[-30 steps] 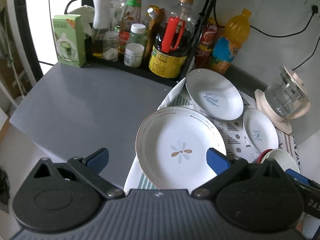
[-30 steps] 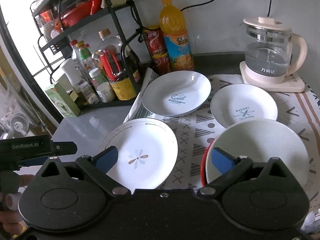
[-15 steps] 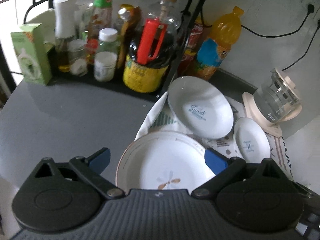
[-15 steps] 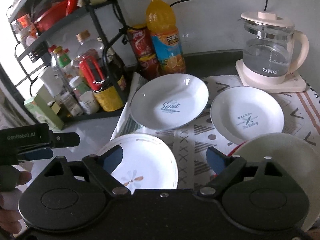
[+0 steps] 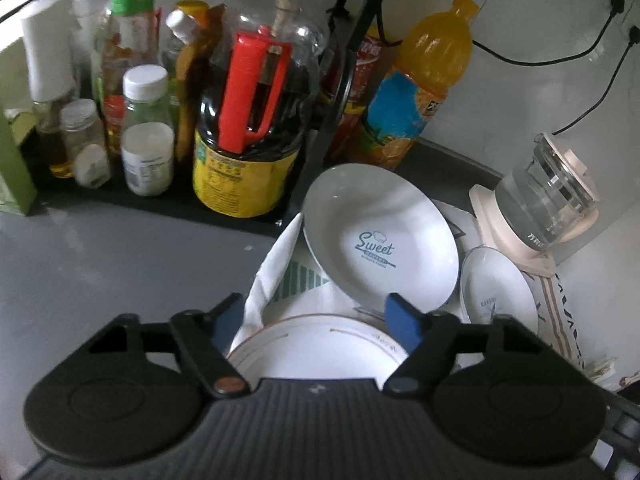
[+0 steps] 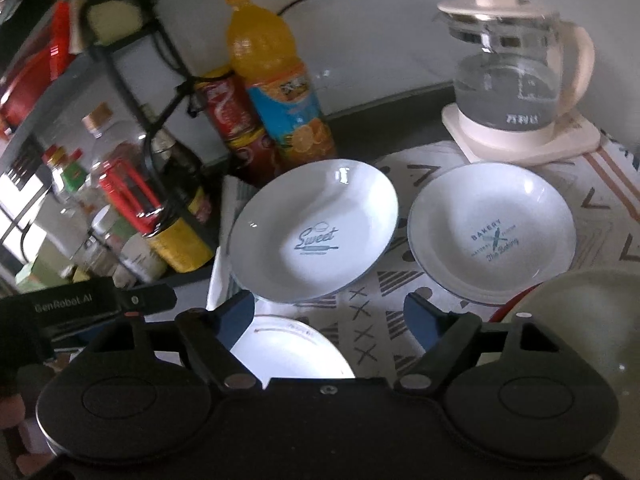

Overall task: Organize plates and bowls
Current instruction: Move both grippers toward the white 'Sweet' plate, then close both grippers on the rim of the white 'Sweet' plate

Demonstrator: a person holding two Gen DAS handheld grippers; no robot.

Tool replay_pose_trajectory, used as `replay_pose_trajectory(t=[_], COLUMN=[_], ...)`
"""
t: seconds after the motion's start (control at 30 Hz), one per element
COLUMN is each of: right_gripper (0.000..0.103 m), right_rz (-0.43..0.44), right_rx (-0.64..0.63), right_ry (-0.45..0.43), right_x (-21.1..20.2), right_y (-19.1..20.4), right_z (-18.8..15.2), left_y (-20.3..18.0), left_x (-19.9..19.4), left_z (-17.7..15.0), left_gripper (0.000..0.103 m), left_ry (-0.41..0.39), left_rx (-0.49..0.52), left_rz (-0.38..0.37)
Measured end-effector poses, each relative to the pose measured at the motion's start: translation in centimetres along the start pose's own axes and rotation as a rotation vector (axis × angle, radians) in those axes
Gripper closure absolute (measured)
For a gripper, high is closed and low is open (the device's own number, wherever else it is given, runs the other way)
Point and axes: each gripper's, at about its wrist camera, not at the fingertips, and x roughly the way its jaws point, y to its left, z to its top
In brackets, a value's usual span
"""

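I have four dishes spread on the patterned cloth (image 6: 372, 332), apparently laid out singly so each rim can be reached before stacking. Nearest me on the left lies the flat plate (image 5: 316, 350) with the thin brown rim line; beyond it sits the "Sweet" dish (image 6: 316, 232), its left edge riding up on a fold of the cloth so it looks slightly tilted; to its right, just beside it, is the "Bakery" dish (image 6: 492, 232); and at the near right a pale bowl (image 6: 592, 320) seems to nest in something red (only a sliver shows). The kettle (image 6: 516, 76) stands at the far right corner, with the orange bottle (image 6: 276, 76) and the rack of sauce bottles (image 5: 248, 128) at the far left, all clear of the dishes. My left gripper (image 5: 316, 316) points steeply down over the flat plate's far rim, its jaws closing with that rim between them but the pads not yet pressing on it, so it grips nothing. My right gripper (image 6: 332, 312) is pitched down likewise, jaws closing over bare cloth between the flat plate and the bowl, empty. I judge the flat plate is the first pick, and the left tool should slide under its raised rim.
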Motion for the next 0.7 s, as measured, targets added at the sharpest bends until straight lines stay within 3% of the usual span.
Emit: replay_pose_trajectory(t=[0.27, 0.43, 0.7], right_gripper=[0.035, 0.044, 0.048], right_rz=[-0.04, -0.048, -0.078], right_rx=[0.068, 0.077, 0.122], right_ry=[0.025, 0.067, 0.123], right_x=[3.1, 5.4, 9.1], right_y=[-0.5, -0.3, -0.8], right_z=[0.7, 0.9, 1.5], left_y=[-0.3, -0.4, 0.1], left_x=[4.1, 6.0, 9.3], left_z=[1.1, 1.7, 2.3], left_gripper=[0.051, 0.056, 0.063], left_ry=[0.04, 0.055, 0.11], left_rx=[-0.01, -0.003, 0.0], left_rz=[-0.032, -0.029, -0.02])
